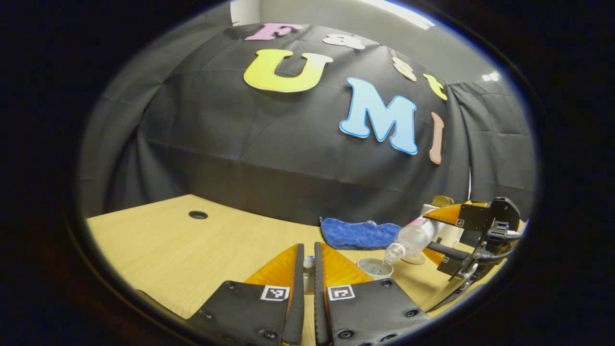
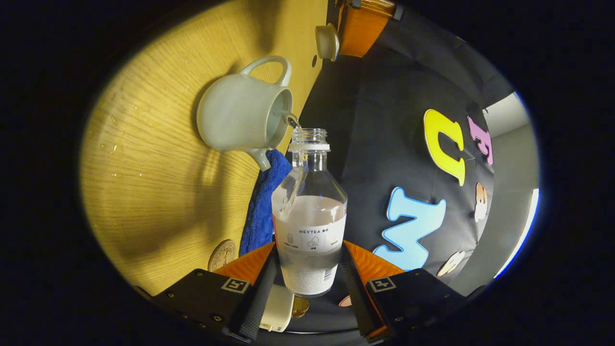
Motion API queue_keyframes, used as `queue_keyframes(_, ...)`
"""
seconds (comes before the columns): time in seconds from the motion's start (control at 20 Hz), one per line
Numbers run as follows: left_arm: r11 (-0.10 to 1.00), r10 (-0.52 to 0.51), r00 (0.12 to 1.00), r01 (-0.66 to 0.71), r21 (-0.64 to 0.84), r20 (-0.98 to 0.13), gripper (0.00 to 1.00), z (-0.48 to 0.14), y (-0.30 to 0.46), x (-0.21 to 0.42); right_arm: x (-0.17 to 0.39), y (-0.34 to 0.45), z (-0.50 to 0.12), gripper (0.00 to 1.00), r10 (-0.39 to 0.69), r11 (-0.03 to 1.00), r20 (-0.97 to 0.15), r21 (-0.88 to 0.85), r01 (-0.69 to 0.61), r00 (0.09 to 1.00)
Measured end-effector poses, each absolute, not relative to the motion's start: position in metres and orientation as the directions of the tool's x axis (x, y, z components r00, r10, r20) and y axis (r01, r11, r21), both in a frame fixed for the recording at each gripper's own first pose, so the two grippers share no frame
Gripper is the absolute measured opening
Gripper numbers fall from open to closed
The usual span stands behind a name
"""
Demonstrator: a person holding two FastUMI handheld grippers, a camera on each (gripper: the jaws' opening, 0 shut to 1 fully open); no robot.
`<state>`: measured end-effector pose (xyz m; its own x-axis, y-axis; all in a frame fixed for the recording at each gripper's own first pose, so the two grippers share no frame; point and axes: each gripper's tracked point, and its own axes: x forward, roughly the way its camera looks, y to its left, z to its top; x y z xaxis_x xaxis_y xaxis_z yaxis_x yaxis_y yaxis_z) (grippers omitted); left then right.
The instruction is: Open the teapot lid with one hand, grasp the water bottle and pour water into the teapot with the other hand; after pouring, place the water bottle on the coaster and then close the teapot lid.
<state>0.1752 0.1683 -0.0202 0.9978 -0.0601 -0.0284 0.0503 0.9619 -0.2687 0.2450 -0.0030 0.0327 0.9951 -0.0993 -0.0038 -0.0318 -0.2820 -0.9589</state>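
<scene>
Left gripper view: the left gripper point(image 1: 309, 269) sat lowest in the frame, its two fingers drawn nearly together and pinching the small knob of the teapot lid point(image 1: 308, 263), which was held clear of the teapot. Beyond the fingers lay the wooden table point(image 1: 192, 250). The open teapot point(image 1: 375, 268) stood on the table just right of the fingertips. The water bottle point(image 1: 412, 239) was tilted neck-down over the teapot, its mouth just above the opening. The right gripper point(image 1: 439, 239) held the bottle at its lower body. A blue cloth point(image 1: 358, 233) lay on the table behind the teapot, near the booth wall. A round hole point(image 1: 198, 215) was set in the table top farther left.

Right gripper view: the right gripper point(image 2: 310, 271) was closed on the water bottle point(image 2: 310, 216), one finger pressing each side of the labelled lower body. The bottle was uncapped and partly filled. Its neck pointed toward the teapot point(image 2: 240, 115), and a thin stream of water point(image 2: 294, 121) ran from the mouth into the pot's opening. The coaster point(image 2: 222, 254) lay on the table point(image 2: 158, 182) beside the near finger, with nothing on it, well apart from the teapot. The blue cloth point(image 2: 262, 202) lay between coaster and teapot. Farthest off, the left gripper point(image 2: 358, 26) held the lid point(image 2: 326, 42) clear of the teapot.
</scene>
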Motion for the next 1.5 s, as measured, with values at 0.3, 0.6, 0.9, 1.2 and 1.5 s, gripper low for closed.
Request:
queue_keyframes(0.3, 0.963, -0.059, 0.998, 0.048, -0.265, -0.032, 0.15, -0.020, 0.168, 0.175, 0.250, -0.001, 0.043, 0.75, -0.083, -0.402, 0.047, -0.916, 0.010, 0.995)
queue_keyframes(0.6, 0.963, -0.060, 0.998, 0.049, -0.266, -0.031, 0.16, -0.020, 0.168, 0.176, 0.252, 0.001, 0.050, 0.74, -0.049, -0.457, 0.083, -0.888, 0.051, 0.995)
queue_keyframes(0.9, 0.962, -0.061, 0.998, 0.051, -0.267, -0.030, 0.16, -0.020, 0.169, 0.175, 0.252, 0.006, 0.055, 0.75, -0.004, -0.507, 0.108, -0.857, 0.091, 0.994)
queue_keyframes(1.2, 0.960, -0.060, 0.998, 0.049, -0.277, -0.030, 0.16, -0.020, 0.170, 0.177, 0.255, 0.012, 0.064, 0.75, 0.037, -0.578, 0.120, -0.807, 0.119, 0.992)
queue_keyframes(1.5, 0.959, -0.059, 0.998, 0.048, -0.280, -0.030, 0.16, -0.020, 0.170, 0.176, 0.254, 0.015, 0.069, 0.75, 0.051, -0.628, 0.122, -0.767, 0.127, 0.991)
